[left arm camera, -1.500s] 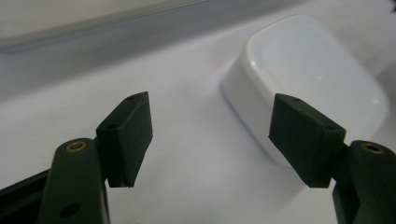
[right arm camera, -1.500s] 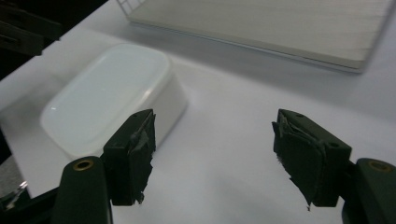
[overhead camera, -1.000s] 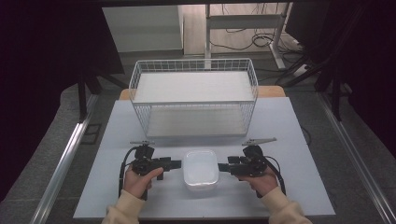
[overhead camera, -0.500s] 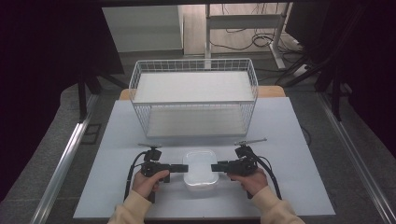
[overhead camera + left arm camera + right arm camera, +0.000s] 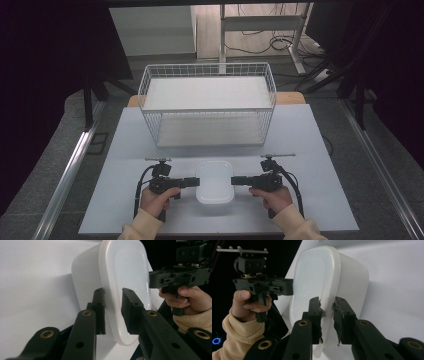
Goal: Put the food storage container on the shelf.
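This looks like a lab or test room, not a home. A plain white table stands on grey carpet, flanked by metal rails, with dark curtains at both sides. Behind it, loose cables trail under a metal-legged desk.

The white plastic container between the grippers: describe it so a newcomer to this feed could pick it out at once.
Start at the wire basket at the far side of the pale table. In front of it, near the table's front edge, sits the white plastic container, between the left gripper and the right gripper. It is a solid, rounded, translucent white tub with a lip, unlike the open-mesh basket.
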Available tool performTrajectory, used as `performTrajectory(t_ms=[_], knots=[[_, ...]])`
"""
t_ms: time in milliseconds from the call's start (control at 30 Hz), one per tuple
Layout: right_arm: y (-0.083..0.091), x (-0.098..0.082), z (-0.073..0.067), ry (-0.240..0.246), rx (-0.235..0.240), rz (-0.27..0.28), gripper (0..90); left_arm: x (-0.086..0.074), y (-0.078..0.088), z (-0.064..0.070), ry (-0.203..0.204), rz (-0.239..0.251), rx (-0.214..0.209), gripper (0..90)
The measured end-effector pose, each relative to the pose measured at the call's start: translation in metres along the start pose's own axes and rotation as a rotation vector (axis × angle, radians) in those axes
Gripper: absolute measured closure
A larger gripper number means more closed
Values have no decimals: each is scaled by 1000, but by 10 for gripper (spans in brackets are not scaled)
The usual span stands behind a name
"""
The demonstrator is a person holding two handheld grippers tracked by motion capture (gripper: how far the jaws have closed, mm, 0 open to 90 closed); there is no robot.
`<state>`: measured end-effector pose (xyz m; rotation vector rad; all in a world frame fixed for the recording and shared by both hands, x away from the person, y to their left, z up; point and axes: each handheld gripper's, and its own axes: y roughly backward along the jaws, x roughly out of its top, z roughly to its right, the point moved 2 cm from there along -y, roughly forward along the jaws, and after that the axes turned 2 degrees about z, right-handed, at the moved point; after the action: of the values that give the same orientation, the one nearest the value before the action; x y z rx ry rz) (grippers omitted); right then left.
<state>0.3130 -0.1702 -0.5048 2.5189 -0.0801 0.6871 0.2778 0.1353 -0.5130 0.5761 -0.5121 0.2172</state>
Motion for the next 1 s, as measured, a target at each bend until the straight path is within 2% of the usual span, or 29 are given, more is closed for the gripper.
performTrajectory(t_ms=[100, 133, 300, 533, 800, 867, 900, 933, 1000], knots=[[2, -1, -2, 6, 6, 8, 799, -1, 5, 2, -8, 6, -10, 776], [3, -2, -5, 24, 6, 15, 808, -2, 6, 3, -10, 10, -13, 795], [5, -1, -10, 59, 3, 31, 808, -1, 10, 8, -28, 22, -14, 797], [11, 8, -23, 117, 4, 54, 807, 11, 22, 21, -78, 52, -11, 800], [26, 34, -43, 187, -10, 107, 806, 42, 31, 41, -144, 77, -12, 800], [30, 41, -47, 200, -10, 118, 805, 52, 34, 47, -161, 88, -23, 801], [36, 51, -54, 219, -11, 132, 805, 58, 37, 50, -172, 94, -30, 802], [36, 51, -54, 219, -11, 132, 805, 62, 38, 52, -174, 100, -35, 802], [40, 61, -61, 236, -15, 144, 805, 72, 42, 57, -189, 114, -34, 802]])
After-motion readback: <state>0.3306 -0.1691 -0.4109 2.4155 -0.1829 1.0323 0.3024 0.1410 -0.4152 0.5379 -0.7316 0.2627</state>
